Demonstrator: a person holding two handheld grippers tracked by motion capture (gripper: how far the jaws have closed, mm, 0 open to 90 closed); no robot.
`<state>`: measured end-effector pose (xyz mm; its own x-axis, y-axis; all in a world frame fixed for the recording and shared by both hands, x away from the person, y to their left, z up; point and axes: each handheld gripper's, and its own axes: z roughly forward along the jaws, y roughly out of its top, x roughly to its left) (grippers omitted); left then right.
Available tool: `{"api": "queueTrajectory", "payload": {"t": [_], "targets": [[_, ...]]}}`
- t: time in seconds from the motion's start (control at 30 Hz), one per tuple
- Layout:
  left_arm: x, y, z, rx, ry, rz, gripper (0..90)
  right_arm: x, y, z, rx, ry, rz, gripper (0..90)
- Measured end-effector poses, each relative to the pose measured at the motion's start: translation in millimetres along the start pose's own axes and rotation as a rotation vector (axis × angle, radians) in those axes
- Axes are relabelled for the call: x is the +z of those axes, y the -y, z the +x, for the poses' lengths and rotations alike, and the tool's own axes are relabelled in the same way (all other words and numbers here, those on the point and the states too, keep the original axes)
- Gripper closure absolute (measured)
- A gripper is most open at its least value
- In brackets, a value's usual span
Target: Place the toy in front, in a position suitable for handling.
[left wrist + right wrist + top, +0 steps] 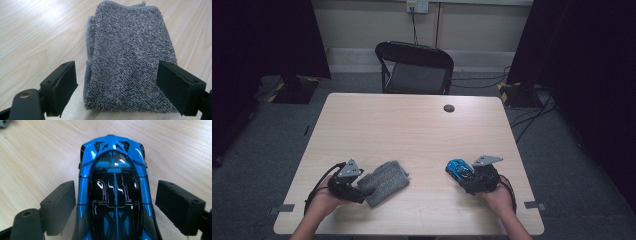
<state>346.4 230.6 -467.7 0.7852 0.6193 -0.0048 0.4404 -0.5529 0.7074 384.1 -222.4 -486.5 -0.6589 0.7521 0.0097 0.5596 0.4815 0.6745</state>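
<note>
Lying between the right tongs [115, 207], the blue car [113, 195] has its long axis running straight along the tongs' own line, its far end pointing away from the hand and toward the middle of the worktop [412, 125]. In the right gripper view the jaws stand wide, one on each flank of the car, the left pad close against the side panel and the right pad a clear gap off it, so nothing is pinched yet; I judge that a straight squeeze would take the car across its narrow width, which is the grip that this alignment favours. In the high view the car [459, 170] sits near the worktop's near right part, just ahead of the right tongs [472, 177], and well apart from the grey cloth [384, 182] to its left. That cloth [130, 62], folded into a thick pad, lies with its long side running away from the left tongs [117, 85], whose jaws also stand wide, straddling its near end without pressing on it; the left pad is off the hem and the right pad sits at the cloth's edge. So each hand is nearest its own thing: the right to the car, the left tongs [357, 187] to the cloth. A small dark disc [449, 108] lies far beyond the car, near the worktop's far edge.
</note>
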Motion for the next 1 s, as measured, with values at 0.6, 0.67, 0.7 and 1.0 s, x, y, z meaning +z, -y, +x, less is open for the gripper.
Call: {"api": "queueTrajectory", "payload": {"t": [0.6, 0.67, 0.7, 1.0], "targets": [[0.5, -0.5, -1.2, 0.01, 0.003, 0.004, 17.0, 6.0, 3.1, 4.2, 0.023, 0.017, 0.018, 25.4], [0.4, -0.3, -1.1, 0.007, 0.002, 0.005, 17.0, 5.9, 3.3, 4.1, 0.022, 0.017, 0.017, 25.4], [0.1, -0.1, -0.8, 0.006, 0.002, 0.004, 17.0, 5.8, 3.5, 4.0, 0.021, 0.016, 0.015, 25.4], [-0.5, 0.1, -0.1, -0.001, -0.002, 0.005, 17.0, 5.8, 3.3, 4.0, 0.026, 0.016, 0.016, 25.6]]}}
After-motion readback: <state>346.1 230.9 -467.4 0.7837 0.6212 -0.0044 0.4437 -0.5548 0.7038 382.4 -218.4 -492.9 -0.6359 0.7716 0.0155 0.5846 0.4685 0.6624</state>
